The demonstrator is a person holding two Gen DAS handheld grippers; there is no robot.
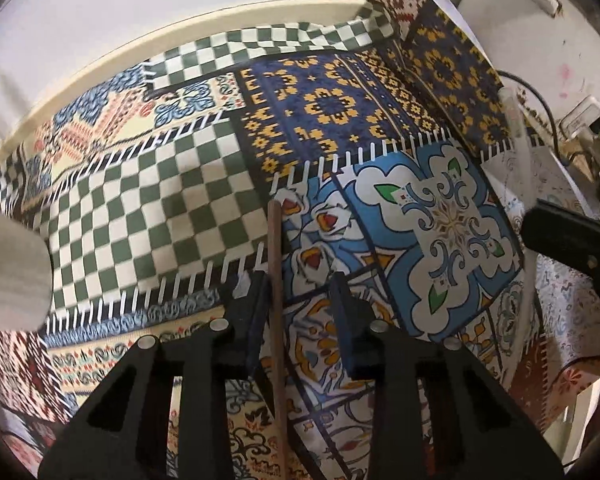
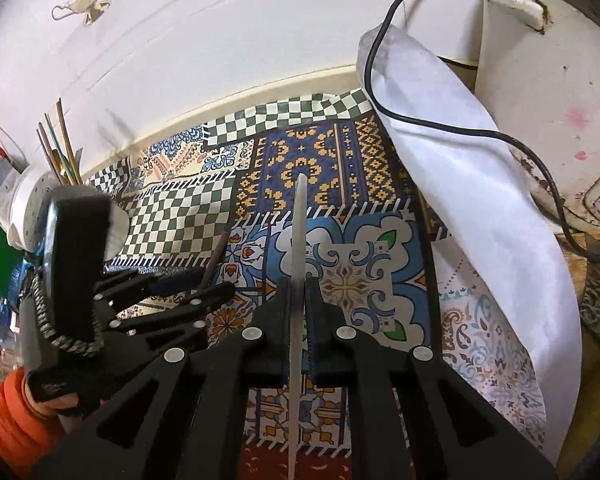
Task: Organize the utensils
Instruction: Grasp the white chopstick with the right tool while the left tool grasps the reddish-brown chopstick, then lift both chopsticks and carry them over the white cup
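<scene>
Two grippers are seen above a patchwork-patterned tablecloth (image 1: pixel 148 216) that covers the table. From the left wrist view, the left gripper (image 1: pixel 300 292) is pointed steeply down, and a brown wooden chopstick (image 1: pixel 277 304) runs up between its jaws. The jaws are partly apart; the stick lies close against the left finger (image 1: pixel 256 320), while a clear gap is left on the right side, so no clamp on it is shown. Whether the stick is lying on the cloth or raised off it cannot be told.

From the right wrist view, the right gripper (image 2: pixel 299 280) is clenched on a thin white chopstick (image 2: pixel 299 216), which is held upright between the pads and sticks out beyond the fingertips over the blue and yellow patch. The left gripper is seen at the left of this view, with a person's hand (image 2: pixel 56 396) and an orange sleeve (image 2: pixel 8 420) below it.

A white holder (image 2: pixel 32 208) with several chopsticks (image 2: pixel 62 148) standing in it is placed at the far left, near the wall. A white cloth (image 2: pixel 460 184) and a black cable (image 2: pixel 480 132) are draped on the right, beside a white appliance (image 2: pixel 548 92).
</scene>
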